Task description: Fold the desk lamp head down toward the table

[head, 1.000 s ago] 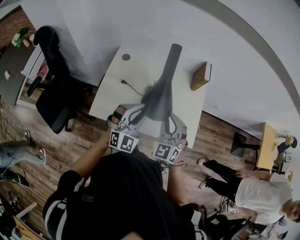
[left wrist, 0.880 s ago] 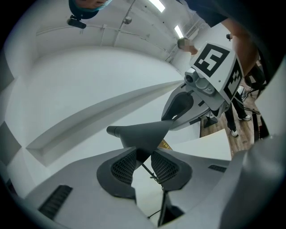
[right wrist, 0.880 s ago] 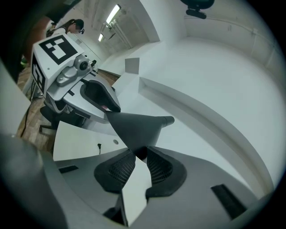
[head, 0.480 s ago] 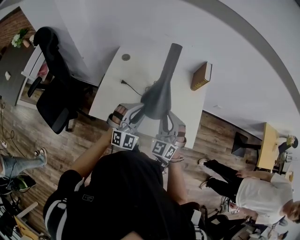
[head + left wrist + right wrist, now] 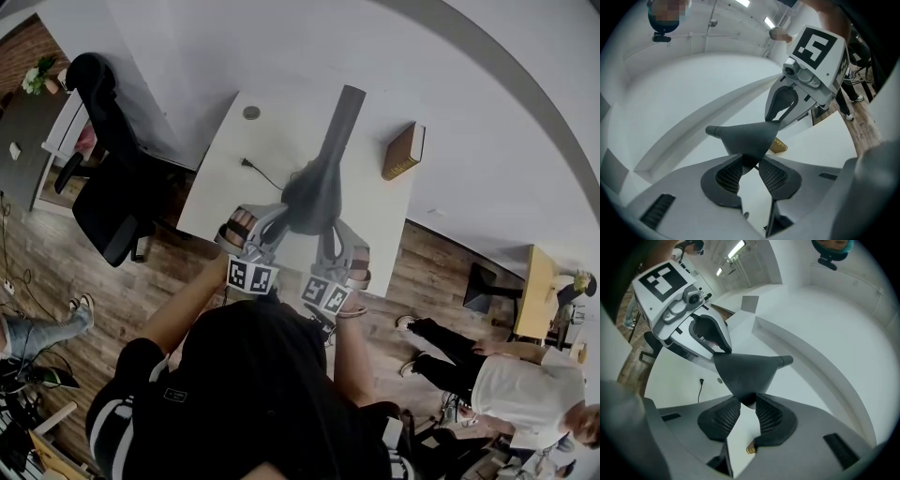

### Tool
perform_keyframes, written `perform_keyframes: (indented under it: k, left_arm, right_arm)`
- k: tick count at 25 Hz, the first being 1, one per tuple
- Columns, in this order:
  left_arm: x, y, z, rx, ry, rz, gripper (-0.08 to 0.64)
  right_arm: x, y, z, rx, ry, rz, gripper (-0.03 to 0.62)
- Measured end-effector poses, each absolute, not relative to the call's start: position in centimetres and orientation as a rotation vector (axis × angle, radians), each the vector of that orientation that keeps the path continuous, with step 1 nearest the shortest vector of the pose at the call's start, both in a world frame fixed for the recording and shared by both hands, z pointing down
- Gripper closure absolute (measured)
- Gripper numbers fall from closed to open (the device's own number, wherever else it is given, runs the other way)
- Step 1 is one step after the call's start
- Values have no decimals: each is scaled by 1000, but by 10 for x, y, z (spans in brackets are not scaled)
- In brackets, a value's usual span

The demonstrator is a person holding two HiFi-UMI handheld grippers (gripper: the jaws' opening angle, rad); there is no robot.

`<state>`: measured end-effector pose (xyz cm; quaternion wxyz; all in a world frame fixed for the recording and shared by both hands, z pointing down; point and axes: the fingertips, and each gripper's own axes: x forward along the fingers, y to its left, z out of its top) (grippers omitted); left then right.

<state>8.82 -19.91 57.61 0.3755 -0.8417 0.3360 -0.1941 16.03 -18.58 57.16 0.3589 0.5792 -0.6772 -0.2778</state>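
Desk lamp mid-fold: lamp head (image 5: 312, 195), a dark grey cone, raised above the white table (image 5: 267, 141) near its front edge, wide end nearest the person, narrow neck running up and away. Taken at the rim from two sides. Clamped on one side at a middling width, the left gripper (image 5: 283, 218), with pads (image 5: 729, 176) pressing on both faces of the rim. Set on the opposite side, the right gripper (image 5: 326, 230), with jaws opening at this moment, the rim between the pads and touching them. Farther back on the table, a tan book (image 5: 403, 150) by the right edge and a black plug (image 5: 246, 164) with its cable, both well apart from the lamp head. Off to the left, a black office chair (image 5: 108, 159).

Judged stiff and light, probably thin metal or plastic; smooth, sloping, apt to slide out of a slack pinch. Resistance to be expected from the arm's joints rather than from weight. Best held as here, low on the rim at two opposite points, pressing down evenly and slowly. Main risk: loss of the right-hand hold while loosening, with the head then twisting toward one side.
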Motion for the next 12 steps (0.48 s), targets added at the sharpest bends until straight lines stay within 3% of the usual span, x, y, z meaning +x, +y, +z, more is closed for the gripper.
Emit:
perform_keyframes:
  k: [12]
  left_arm:
    - [93, -209, 593, -2070, 855, -539, 436]
  right_arm:
    - [165, -195, 588, 1478, -1708, -747, 469]
